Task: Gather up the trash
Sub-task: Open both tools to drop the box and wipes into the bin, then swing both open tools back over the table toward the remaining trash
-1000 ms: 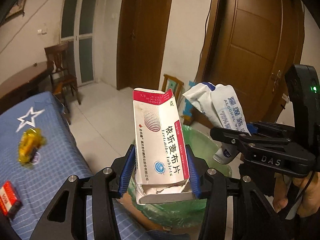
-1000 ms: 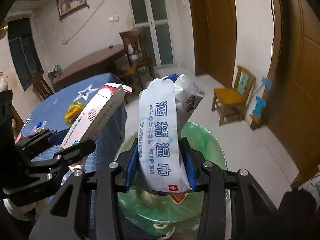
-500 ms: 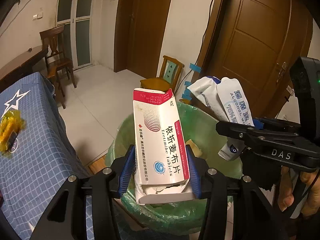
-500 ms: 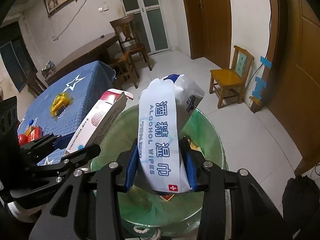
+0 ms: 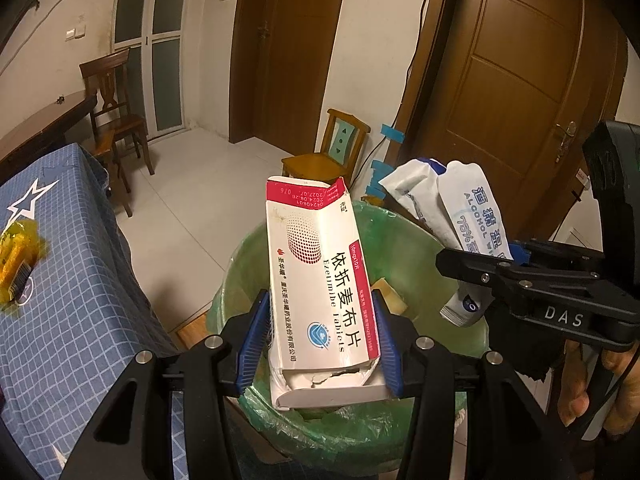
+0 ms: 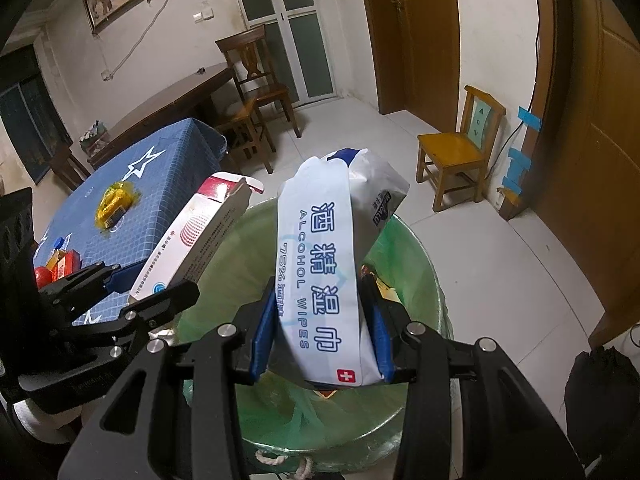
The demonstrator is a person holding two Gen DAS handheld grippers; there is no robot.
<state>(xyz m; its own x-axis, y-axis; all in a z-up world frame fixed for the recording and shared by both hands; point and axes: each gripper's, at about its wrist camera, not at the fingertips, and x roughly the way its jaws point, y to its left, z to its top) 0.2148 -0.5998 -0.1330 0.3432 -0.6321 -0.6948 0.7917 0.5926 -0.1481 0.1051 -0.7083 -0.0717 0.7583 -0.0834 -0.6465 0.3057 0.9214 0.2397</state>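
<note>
My left gripper [image 5: 320, 344] is shut on a white and red tablet box [image 5: 320, 288] with a torn bottom flap, held upright over a bin lined with a green bag [image 5: 248, 264]. Beside it, my right gripper [image 6: 322, 340] is shut on a white alcohol wipes pack [image 6: 320, 276], also above the green-lined bin [image 6: 416, 280]. In the left wrist view the wipes pack [image 5: 476, 216] stands at the right in the other gripper, a person's hand [image 5: 592, 392] below it. In the right wrist view the tablet box [image 6: 192, 240] shows at the left. Some scraps lie inside the bin.
A table with a blue checked star cloth [image 6: 152, 184] stands left of the bin, bearing a yellow wrapper [image 6: 114, 202] and red packets [image 6: 64, 264]. A small wooden chair [image 6: 460, 148] and brown doors stand beyond the bin. A dark bag [image 6: 600, 384] sits on the floor at right.
Both grippers have come down and forward with their loads. The bin, first mostly hidden behind the box and the pack, now lies wide under them. The grips have not changed.
</note>
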